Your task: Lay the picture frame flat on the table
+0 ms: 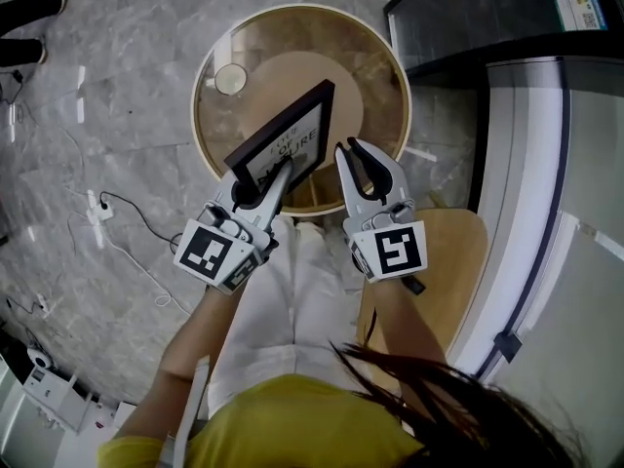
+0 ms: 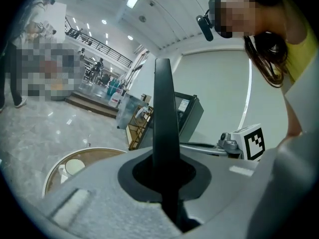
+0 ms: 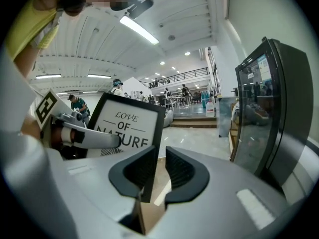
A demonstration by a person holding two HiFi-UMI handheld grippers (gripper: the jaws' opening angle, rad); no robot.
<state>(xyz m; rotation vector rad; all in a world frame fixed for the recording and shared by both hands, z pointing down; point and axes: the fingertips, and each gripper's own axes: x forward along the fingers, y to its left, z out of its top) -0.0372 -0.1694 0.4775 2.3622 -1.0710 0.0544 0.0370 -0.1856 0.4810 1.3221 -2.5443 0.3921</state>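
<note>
A black picture frame [image 1: 288, 135] with a white "LOVE OF NATURE" print stands tilted over the round glass-topped table [image 1: 375, 71]. My left gripper [image 1: 276, 174] is shut on its lower left edge. In the left gripper view that edge shows as a dark upright bar [image 2: 163, 113] pinched between the jaws [image 2: 163, 176]. My right gripper [image 1: 348, 147] stands open just right of the frame. In the right gripper view the frame [image 3: 127, 123] faces me, its right edge close by the left pad, with my jaws [image 3: 160, 171] apart and not pressing on it.
A small white cup [image 1: 231, 79] sits on the table's far left side. A wooden chair seat [image 1: 458, 252] is below my right gripper. A dark kiosk [image 1: 487, 18] stands beyond the table at the right, and cables [image 1: 127, 224] lie on the marble floor at the left.
</note>
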